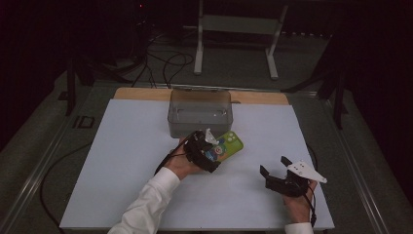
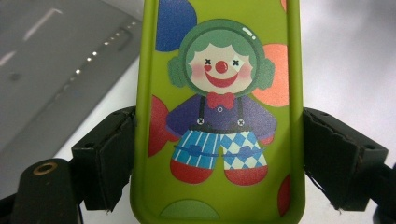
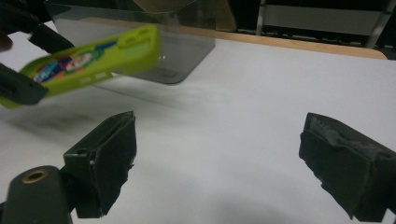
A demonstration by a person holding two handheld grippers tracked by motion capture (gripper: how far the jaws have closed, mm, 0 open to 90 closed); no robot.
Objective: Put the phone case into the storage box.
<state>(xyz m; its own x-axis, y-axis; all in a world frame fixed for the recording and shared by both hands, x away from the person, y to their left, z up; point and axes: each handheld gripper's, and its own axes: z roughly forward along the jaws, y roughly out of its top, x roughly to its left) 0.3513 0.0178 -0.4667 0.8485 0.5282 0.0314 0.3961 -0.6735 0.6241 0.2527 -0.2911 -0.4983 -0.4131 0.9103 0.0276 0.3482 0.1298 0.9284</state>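
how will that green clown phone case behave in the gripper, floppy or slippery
The phone case is held by the left gripper at its two long edges and pokes out without sagging in the right gripper view, so it is probably fairly stiff. It looks thin and hollow, likely light. Its smooth, slightly glossy sides might slip.

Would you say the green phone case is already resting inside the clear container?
No, the left hand-held gripper holds the green phone case above the table, in front of the clear container.

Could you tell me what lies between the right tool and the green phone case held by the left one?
Nothing: bare white table separates right tool from phone case, per the high view.
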